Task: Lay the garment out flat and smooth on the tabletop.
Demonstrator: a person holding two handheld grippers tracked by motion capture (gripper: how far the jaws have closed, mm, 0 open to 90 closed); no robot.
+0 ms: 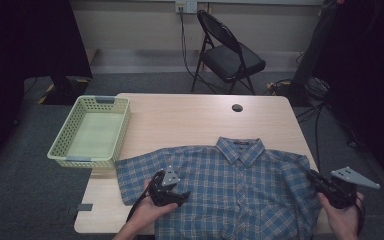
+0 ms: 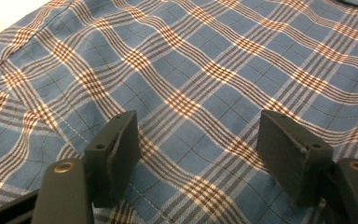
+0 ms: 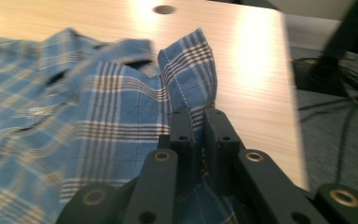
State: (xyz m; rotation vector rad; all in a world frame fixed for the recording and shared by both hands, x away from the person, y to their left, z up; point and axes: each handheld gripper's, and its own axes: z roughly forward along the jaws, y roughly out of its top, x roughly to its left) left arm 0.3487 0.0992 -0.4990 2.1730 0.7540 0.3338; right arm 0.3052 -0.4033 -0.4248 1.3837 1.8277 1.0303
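A blue plaid short-sleeved shirt [image 1: 240, 175] lies spread out, collar away from me, on the near half of the wooden table [image 1: 180, 117]. My left gripper [image 1: 176, 194] rests over the shirt's left front, and its jaws stand open just above the flat fabric [image 2: 205, 70], with nothing pinched between the pads [image 2: 121, 140]. At the table's right edge my right gripper [image 1: 314, 176] is shut on the shirt's right sleeve. In the right gripper view the jaws [image 3: 199, 116] pinch a raised fold of plaid cloth [image 3: 189, 65], lifted off the table.
A pale green plastic basket [image 1: 60, 145] sits empty at the table's left edge. A round cable hole [image 1: 237, 107] is in the far part of the tabletop. A black folding chair [image 1: 227, 55] stands behind the table, with cables on the floor to the right.
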